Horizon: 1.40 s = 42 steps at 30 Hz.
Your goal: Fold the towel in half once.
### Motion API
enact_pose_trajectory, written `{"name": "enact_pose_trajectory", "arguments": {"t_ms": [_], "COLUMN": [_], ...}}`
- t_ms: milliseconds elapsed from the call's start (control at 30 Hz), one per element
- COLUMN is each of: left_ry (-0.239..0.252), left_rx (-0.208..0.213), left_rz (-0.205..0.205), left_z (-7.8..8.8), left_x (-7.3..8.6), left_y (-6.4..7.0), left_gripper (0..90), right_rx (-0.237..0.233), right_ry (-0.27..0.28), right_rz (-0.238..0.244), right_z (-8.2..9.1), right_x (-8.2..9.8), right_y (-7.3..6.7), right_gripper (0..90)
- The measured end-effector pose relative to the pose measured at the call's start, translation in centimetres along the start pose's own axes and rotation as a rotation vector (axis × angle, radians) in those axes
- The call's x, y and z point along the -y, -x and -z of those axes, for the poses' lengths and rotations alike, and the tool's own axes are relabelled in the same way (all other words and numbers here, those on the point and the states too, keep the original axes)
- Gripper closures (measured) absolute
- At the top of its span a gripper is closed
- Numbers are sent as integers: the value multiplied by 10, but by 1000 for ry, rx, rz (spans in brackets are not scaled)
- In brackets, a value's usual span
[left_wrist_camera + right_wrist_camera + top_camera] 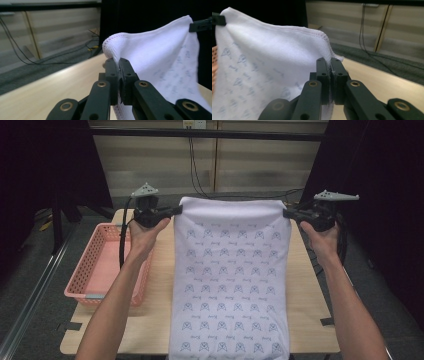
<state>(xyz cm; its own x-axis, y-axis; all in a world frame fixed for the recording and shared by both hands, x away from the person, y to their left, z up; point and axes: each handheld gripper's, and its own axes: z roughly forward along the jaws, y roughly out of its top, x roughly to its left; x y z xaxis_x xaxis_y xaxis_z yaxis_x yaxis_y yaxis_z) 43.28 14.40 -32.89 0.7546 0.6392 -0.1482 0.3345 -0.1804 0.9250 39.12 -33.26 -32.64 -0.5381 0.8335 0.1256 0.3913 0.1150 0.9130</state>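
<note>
A white towel (231, 275) printed with small blue figures hangs lifted at its far edge and drapes down over the wooden table (159, 295) toward the near side. My left gripper (178, 210) is shut on the towel's far left corner, and my right gripper (286, 213) is shut on the far right corner. In the left gripper view the hemmed towel (155, 52) bunches between the black jaws of the left gripper (119, 61). The right gripper view shows the same pinch: the right gripper (330, 61) clamps the towel (267, 57) at its stitched edge.
A pink plastic basket (90, 265) sits on the table's left part, beside the left forearm. Beyond the table stand a pale wall with hanging cables (196, 165) and dark curtains at both sides. A metal rail (35, 285) runs along the floor at left.
</note>
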Motion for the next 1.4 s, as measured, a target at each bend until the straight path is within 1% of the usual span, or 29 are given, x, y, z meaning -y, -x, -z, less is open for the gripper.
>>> {"name": "enact_pose_trajectory", "arguments": {"t_ms": [100, 233, 267, 300, 333, 367, 400, 433, 467, 500, 533, 600, 633, 667, 700, 733, 767, 800, 867, 1000, 1033, 1067, 1100, 1133, 1167, 1233, 1267, 1300, 1400], "left_ry": [-40, -104, -119, -128, -130, -123, -126, -138, -143, -146, -173, -210, -210, -223, -246, -275, -304, -308, -333, -409, -430, -445, -453, -474, -486, -502, -516, -516, -507], "left_rx": [26, 61, 66, 74, 95, 113, 119, 123, 129, 149, 160, 145, 160, 146, 157, 156, 144, 162, 164, 222, 208, 216, 232, 224, 199, 204, 193, 207, 164], "left_rz": [-12, 13, 0, 3, 25, 30, 46, 53, 40, 53, 59, 16, 33, 36, 26, 9, 8, 36, 51, 75, 55, 48, 48, 33, 16, 43, 50, 57, 36], "left_z": [0, 1, 2, 5, 9, 14, 18, 21, 26, 29, 33, 38, 43, 46, 48, 51, 53, 56, 61, 66, 65, 64, 62, 60, 57, 54, 51, 49, 44], "left_x": [18, 43, 50, 57, 64, 72, 80, 88, 97, 105, 114, 125, 131, 139, 145, 152, 159, 165, 177, 205, 208, 209, 210, 211, 211, 212, 213, 213, 210], "left_y": [10, 19, 23, 26, 30, 35, 40, 46, 52, 56, 62, 72, 74, 77, 81, 84, 85, 85, 87, 95, 99, 102, 105, 107, 108, 102, 100, 98, 96], "left_gripper": [871, 870, 870, 870, 870, 870, 870, 869, 870, 870, 870, 870, 870, 869, 869, 869, 869, 868, 868, 865, 864, 863, 863, 864, 866, 868, 868, 869, 872], "right_rx": [-30, -77, -81, -91, -102, -114, -126, -134, -152, -165, -168, -187, -188, -189, -187, -189, -203, -203, -209, -237, -243, -243, -243, -253, -252, -247, -245, -249, -229], "right_ry": [-40, -70, -85, -98, -104, -111, -122, -127, -130, -145, -164, -196, -211, -220, -231, -238, -241, -266, -302, -405, -426, -457, -465, -465, -471, -516, -526, -526, -527], "right_rz": [-2, -10, -12, -15, -17, -23, -24, -23, -26, -24, -14, -16, -20, -26, -36, -53, -70, -74, -78, -89, -87, -84, -77, -86, -83, -60, -61, -64, -59], "right_z": [7, 19, 22, 25, 28, 32, 35, 39, 44, 47, 51, 58, 61, 64, 67, 71, 73, 75, 77, 81, 81, 80, 80, 78, 76, 70, 68, 68, 66], "right_x": [17, 48, 57, 65, 74, 82, 90, 97, 104, 112, 118, 132, 139, 147, 154, 162, 170, 177, 189, 210, 216, 220, 220, 219, 219, 223, 224, 224, 223], "right_y": [-7, -19, -22, -25, -28, -32, -36, -40, -44, -50, -55, -65, -70, -74, -78, -80, -82, -84, -89, -99, -101, -102, -103, -102, -102, -103, -103, -102, -100], "right_gripper": [872, 871, 872, 872, 872, 872, 872, 872, 872, 872, 872, 872, 872, 872, 872, 871, 872, 872, 872, 871, 871, 871, 870, 871, 871, 872, 873, 874, 876]}}
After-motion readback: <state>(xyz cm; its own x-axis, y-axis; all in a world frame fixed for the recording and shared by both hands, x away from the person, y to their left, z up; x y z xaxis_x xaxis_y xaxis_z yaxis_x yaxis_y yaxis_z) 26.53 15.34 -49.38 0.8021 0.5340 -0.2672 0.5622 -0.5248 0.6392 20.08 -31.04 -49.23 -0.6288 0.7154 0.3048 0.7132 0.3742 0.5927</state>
